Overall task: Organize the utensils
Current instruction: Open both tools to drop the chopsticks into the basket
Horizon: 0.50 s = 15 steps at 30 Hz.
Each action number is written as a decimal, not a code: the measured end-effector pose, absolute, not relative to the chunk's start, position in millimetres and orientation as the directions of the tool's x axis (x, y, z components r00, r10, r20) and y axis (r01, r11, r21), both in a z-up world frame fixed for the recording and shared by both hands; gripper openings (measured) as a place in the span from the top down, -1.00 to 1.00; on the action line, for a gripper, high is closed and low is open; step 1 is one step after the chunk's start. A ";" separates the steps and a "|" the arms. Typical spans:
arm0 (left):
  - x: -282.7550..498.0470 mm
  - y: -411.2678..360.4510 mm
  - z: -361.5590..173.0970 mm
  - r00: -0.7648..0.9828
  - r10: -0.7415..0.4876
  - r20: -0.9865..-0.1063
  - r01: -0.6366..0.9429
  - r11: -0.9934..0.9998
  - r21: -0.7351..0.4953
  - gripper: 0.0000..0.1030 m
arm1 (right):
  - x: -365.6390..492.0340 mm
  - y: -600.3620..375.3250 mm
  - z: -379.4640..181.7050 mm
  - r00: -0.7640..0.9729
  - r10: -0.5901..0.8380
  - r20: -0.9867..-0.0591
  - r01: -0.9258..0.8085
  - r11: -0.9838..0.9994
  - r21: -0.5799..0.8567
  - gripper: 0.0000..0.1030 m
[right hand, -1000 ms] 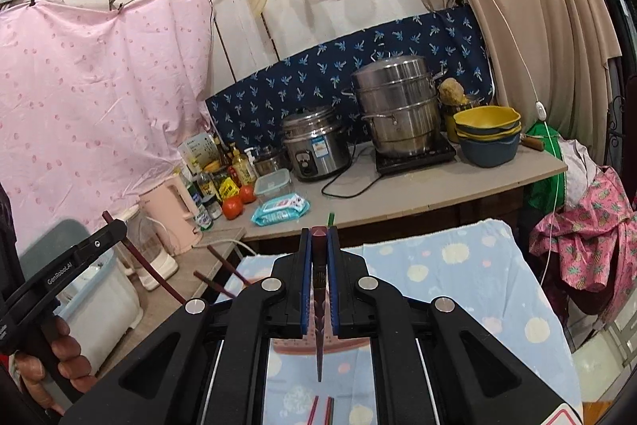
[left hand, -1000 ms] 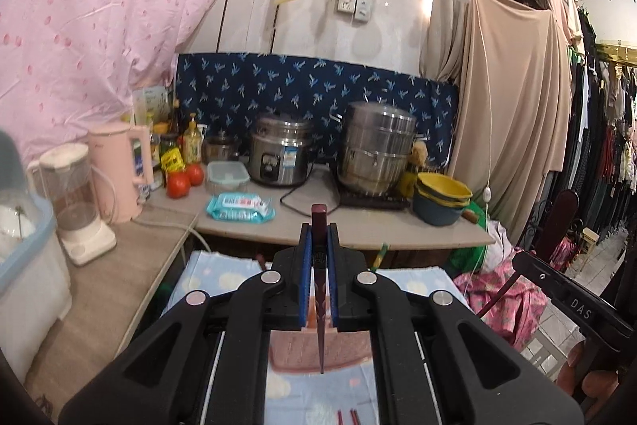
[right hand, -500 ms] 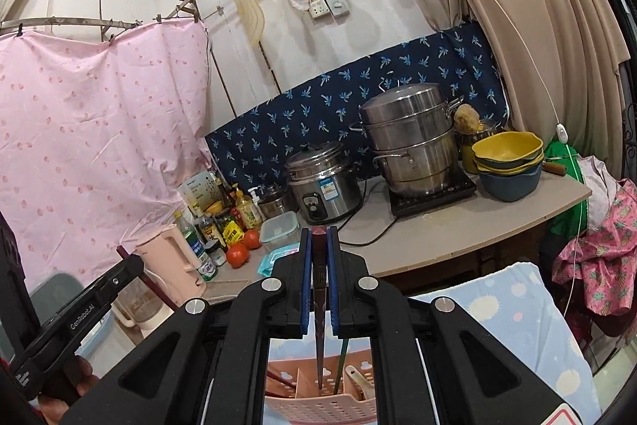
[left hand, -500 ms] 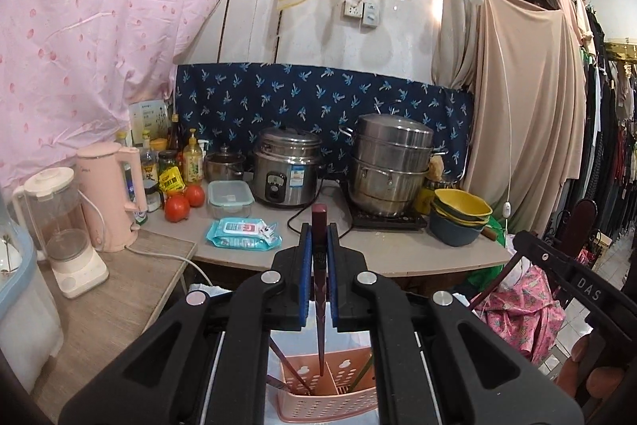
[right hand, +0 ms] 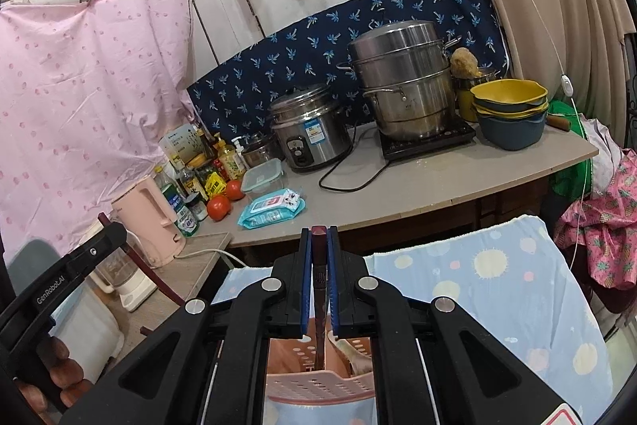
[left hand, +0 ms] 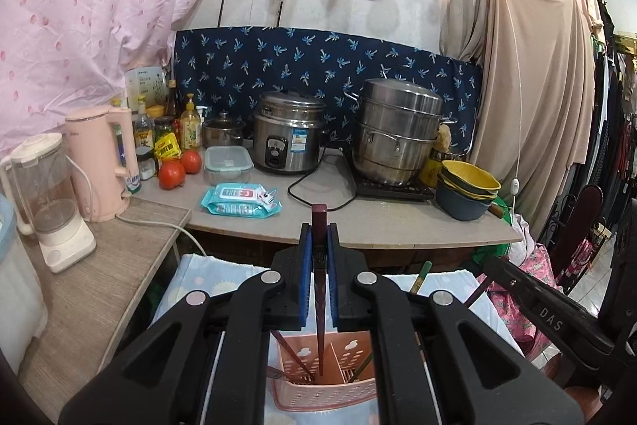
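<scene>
Left tool (left hand: 319, 257) is clamped tight on a dark red chopstick (left hand: 319, 305) — blue pads pinching it near its top end, the stick hanging down with its tip inside the pink caddy (left hand: 324, 391). It sits in the caddy's middle section, beside another dark chopstick leaning in the left one and a green-handled utensil (left hand: 420, 275) poking up on the right.

Over to the right tool (right hand: 319, 265) — same story, jaws all but closed on a second chopstick (right hand: 318, 309), upright, its lower end dipping behind the caddy's (right hand: 318, 383) near rim. Exactly which section it enters I cannot tell from here.

The caddy stands on a pale blue cloth (right hand: 497, 285) with pastel dots, just in front of the counter (left hand: 398, 226). On that counter: a rice cooker (left hand: 288, 138), a steel steamer (left hand: 398, 130), stacked bowls (left hand: 467, 194), two tomatoes (left hand: 172, 175) and a wipes pack (left hand: 239, 200).

At the lower left of the right view, a hand (right hand: 59, 373) grips the other tool's handle.
</scene>
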State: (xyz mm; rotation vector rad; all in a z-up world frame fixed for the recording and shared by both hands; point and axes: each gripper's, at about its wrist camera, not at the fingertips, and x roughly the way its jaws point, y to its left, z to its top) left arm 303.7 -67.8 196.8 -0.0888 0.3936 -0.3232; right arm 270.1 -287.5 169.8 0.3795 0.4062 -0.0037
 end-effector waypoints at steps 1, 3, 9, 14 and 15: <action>304.3 -67.9 195.3 0.872 -0.325 -0.365 0.291 0.945 -0.147 0.86 | 270.6 -287.1 166.8 0.918 0.073 -0.391 0.080 0.929 0.360 0.86; 304.9 -67.2 192.7 0.871 -0.323 -0.371 0.287 0.946 -0.149 0.86 | 270.9 -288.8 162.8 0.914 0.074 -0.398 0.083 0.928 0.363 0.86; 302.2 -65.0 189.4 0.875 -0.302 -0.379 0.263 0.953 -0.152 0.51 | 268.1 -290.1 157.9 0.912 0.065 -0.406 0.096 0.927 0.363 0.68; 299.0 -62.1 188.1 0.879 -0.290 -0.378 0.248 0.956 -0.156 0.26 | 261.2 -290.5 157.0 0.913 0.058 -0.404 0.101 0.926 0.363 0.42; 297.3 -60.9 187.5 0.878 -0.291 -0.379 0.249 0.956 -0.158 0.26 | 259.0 -290.0 156.3 0.913 0.057 -0.405 0.102 0.927 0.360 0.42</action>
